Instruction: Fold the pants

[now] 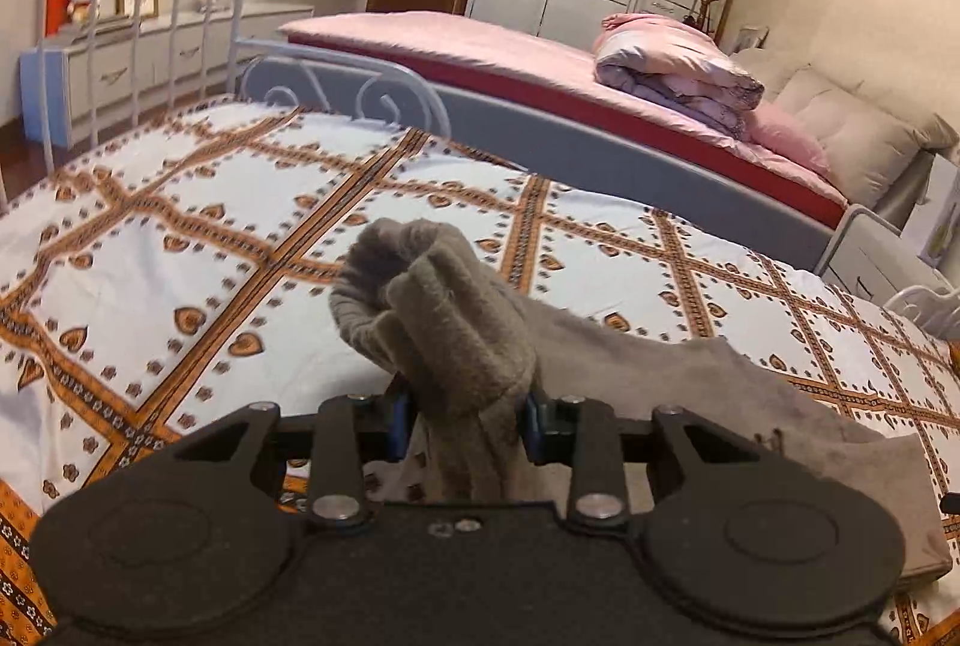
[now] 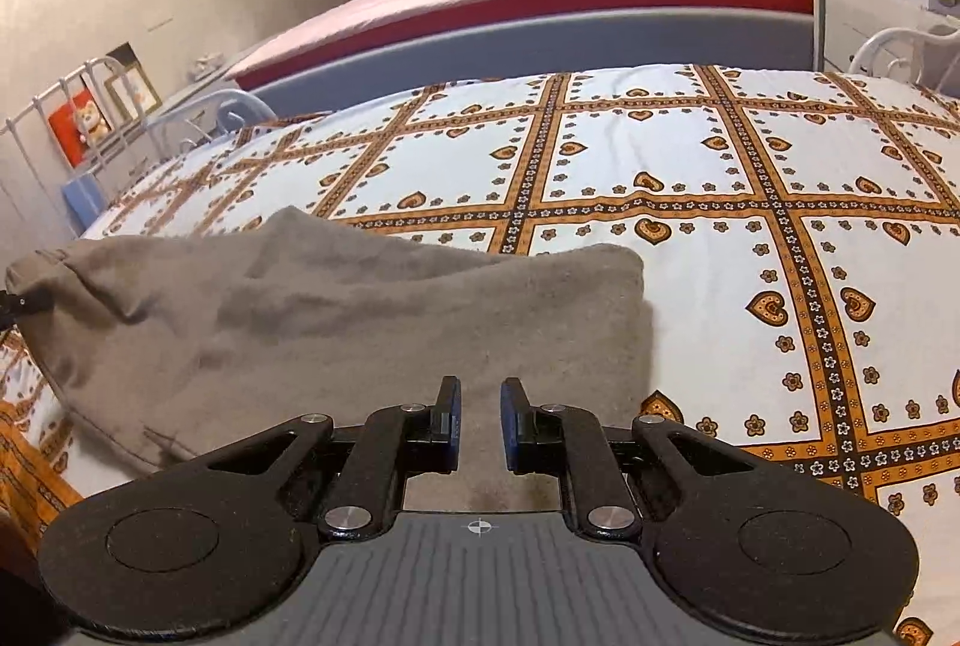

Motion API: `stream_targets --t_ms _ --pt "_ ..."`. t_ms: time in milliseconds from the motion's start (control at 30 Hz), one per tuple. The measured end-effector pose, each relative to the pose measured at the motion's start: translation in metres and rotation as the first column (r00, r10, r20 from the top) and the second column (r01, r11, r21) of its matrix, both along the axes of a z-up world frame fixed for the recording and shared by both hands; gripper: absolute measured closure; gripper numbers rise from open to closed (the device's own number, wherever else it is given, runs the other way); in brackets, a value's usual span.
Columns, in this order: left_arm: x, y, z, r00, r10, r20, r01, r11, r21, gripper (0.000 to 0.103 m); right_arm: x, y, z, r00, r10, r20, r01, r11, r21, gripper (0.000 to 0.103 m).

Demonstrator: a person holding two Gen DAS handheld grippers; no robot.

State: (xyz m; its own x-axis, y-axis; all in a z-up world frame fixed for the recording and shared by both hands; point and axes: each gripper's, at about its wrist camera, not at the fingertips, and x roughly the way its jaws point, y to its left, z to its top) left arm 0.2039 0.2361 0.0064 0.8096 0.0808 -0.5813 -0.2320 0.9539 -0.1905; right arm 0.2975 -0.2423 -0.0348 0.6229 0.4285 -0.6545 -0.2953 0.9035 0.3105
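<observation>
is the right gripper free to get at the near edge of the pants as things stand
Probably yes. The right gripper hangs just over the grey pants with its jaws slightly apart and nothing between them, and nothing lies in the way. The left gripper holds a bunched end off to the side.

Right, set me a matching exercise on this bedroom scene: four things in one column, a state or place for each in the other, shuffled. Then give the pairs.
Things:
1. left tool
2. right tool
3. grey pants
4. folded pink quilt

States or places:
A. lying on the patterned bedspread
B. clamped on a bunched end of cloth
C. on the far pink bed
D. pads apart, nothing between them

Pairs: 1-B, 2-D, 3-A, 4-C
</observation>
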Motion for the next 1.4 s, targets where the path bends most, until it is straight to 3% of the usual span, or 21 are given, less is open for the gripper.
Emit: stream_targets --t_ms 167,400,733,833,933,1000,1033,1067,1167,1267,1400 --pt "0.007 -0.037 0.015 0.995 -0.090 0.049 0.088 0.995 0.044 0.079 -0.004 0.000 0.004 1.000 0.008 0.009 -0.009 1.000 0.013 0.088" --pt "0.030 -0.115 0.017 0.970 -0.238 0.048 0.233 0.968 0.087 0.079 -0.005 -0.008 0.008 1.000 -0.017 0.009 0.016 0.998 0.054 0.088" --pt "0.056 -0.244 -0.015 0.882 -0.471 0.002 0.466 0.874 0.136 0.079 -0.003 -0.030 0.011 0.996 -0.085 -0.003 0.085 0.991 0.101 0.088" --pt "0.056 -0.263 -0.018 0.859 -0.512 0.029 0.508 0.857 0.090 0.079 -0.002 -0.036 0.013 0.994 -0.111 -0.001 0.111 0.989 0.101 0.088" --pt "0.055 -0.286 -0.030 0.833 -0.554 -0.016 0.552 0.827 0.109 0.072 0.000 -0.040 0.010 0.992 -0.129 -0.017 0.130 0.987 0.099 0.088" --pt "0.054 -0.295 -0.036 0.824 -0.565 -0.037 0.565 0.817 0.118 0.054 0.001 -0.041 0.007 0.990 -0.136 -0.037 0.139 0.985 0.104 0.088" --pt "0.052 -0.295 -0.035 0.828 -0.560 -0.028 0.559 0.822 0.103 0.029 0.001 -0.042 0.006 0.989 -0.140 -0.043 0.143 0.984 0.106 0.088" --pt "0.051 -0.293 -0.034 0.834 -0.551 -0.019 0.550 0.830 0.096 0.026 0.001 -0.042 0.006 0.989 -0.142 -0.043 0.146 0.984 0.106 0.088" --pt "0.054 -0.289 -0.033 0.844 -0.536 -0.022 0.536 0.840 0.081 0.036 -0.001 -0.042 0.007 0.988 -0.148 -0.039 0.151 0.983 0.103 0.085" --pt "0.053 -0.284 -0.032 0.854 -0.520 -0.028 0.521 0.850 0.078 0.039 -0.002 -0.043 0.008 0.987 -0.160 -0.033 0.162 0.981 0.103 0.070" --pt "0.050 -0.282 -0.029 0.857 -0.514 -0.025 0.514 0.854 0.075 0.039 -0.004 -0.043 0.011 0.987 -0.162 -0.020 0.163 0.981 0.106 0.069"
